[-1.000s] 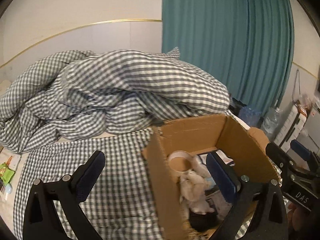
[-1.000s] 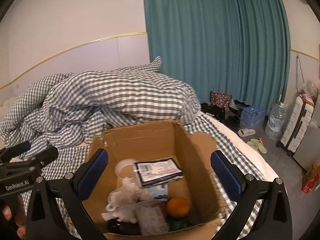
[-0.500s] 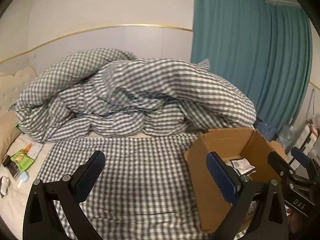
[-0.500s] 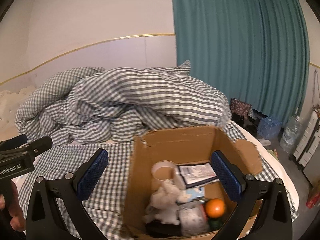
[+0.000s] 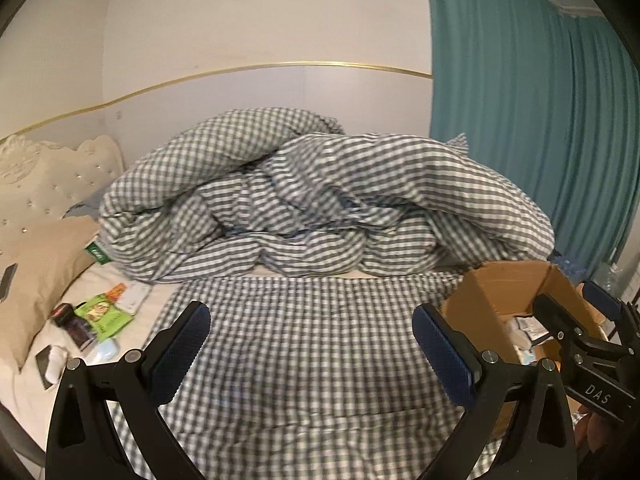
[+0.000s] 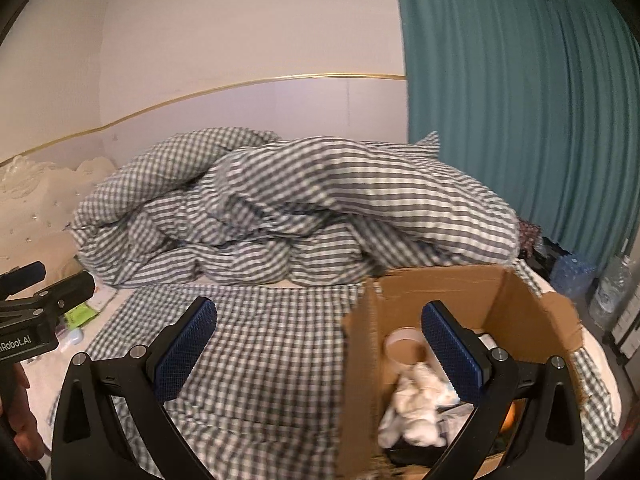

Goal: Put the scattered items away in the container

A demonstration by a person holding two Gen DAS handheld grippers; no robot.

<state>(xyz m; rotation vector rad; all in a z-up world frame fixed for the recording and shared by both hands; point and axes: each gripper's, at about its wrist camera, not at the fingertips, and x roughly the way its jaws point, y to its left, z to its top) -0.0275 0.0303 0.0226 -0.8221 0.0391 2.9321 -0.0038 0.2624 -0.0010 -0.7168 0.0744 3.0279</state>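
The cardboard box (image 6: pixel 452 288) stands on the checked bed sheet at the right and holds a tape roll (image 6: pixel 406 346), a crumpled white cloth (image 6: pixel 416 404), an orange and packets. In the left wrist view the cardboard box (image 5: pixel 480 300) shows at the right edge. My left gripper (image 5: pixel 310 354) is open over the flat checked sheet, with nothing between its fingers. My right gripper (image 6: pixel 318 350) is open too, its right finger (image 6: pixel 450 350) over the box. Scattered items lie at the far left of the bed: a green packet (image 5: pixel 102 316), a dark red-capped thing (image 5: pixel 70 322) and a small pale blue item (image 5: pixel 102 350).
A bunched checked duvet (image 5: pixel 320 204) fills the back of the bed. A beige pillow (image 5: pixel 40 268) and cream headboard (image 5: pixel 48 168) are at the left. A teal curtain (image 6: pixel 520 120) hangs at the right, with water bottles (image 6: pixel 608 292) on the floor below it.
Both views have swung left, away from the box toward the head of the bed. The box slid to the right in both views, and the scattered items came into the left wrist view.
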